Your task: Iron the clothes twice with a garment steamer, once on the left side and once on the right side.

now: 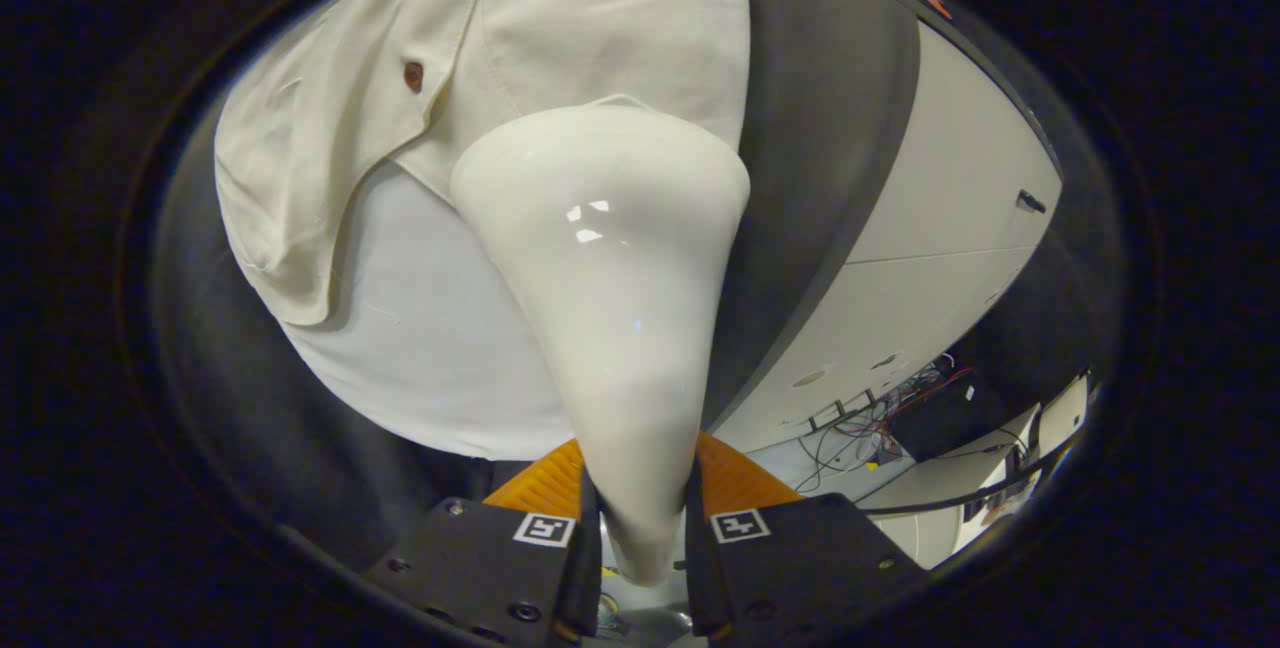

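Gripper view shows me the gripper pinching the narrow handle of the white garment steamer, one finger pressed on each side. I see its wide head flare out ahead of the fingers and meet the cream shirt, which hangs over a white board. Two brown buttons sit along the shirt's placket, left of the steamer head. Beyond, to the right, I see pale panels and tangled cables.
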A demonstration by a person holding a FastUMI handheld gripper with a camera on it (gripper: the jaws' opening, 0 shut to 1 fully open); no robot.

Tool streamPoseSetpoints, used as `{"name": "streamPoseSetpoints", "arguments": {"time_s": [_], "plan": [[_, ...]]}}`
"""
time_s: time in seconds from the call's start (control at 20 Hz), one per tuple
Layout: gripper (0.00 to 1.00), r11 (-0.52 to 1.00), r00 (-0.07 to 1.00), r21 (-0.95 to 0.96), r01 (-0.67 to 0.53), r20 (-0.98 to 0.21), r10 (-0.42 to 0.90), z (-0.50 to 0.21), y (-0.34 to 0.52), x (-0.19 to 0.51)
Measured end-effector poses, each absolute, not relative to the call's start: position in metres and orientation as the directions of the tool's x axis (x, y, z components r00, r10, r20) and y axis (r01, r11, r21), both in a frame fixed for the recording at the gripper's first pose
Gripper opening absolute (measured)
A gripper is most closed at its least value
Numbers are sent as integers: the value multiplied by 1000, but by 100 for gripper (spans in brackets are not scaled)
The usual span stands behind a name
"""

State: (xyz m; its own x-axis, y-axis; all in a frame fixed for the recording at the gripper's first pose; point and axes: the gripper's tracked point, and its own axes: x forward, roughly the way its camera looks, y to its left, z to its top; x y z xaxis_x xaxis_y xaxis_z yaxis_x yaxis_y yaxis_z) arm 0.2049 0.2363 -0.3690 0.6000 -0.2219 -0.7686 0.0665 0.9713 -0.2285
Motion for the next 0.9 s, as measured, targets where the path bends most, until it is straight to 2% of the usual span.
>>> {"name": "streamPoseSetpoints", "arguments": {"time_s": [0.35,0.6,0.9], "plan": [[35,969,636,-230,89,-735,-233,-346,240,180],[35,965,663,-259,39,-716,-219,-308,245,144],[35,964,713,-252,79,-662,-232,-256,245,118]]}}
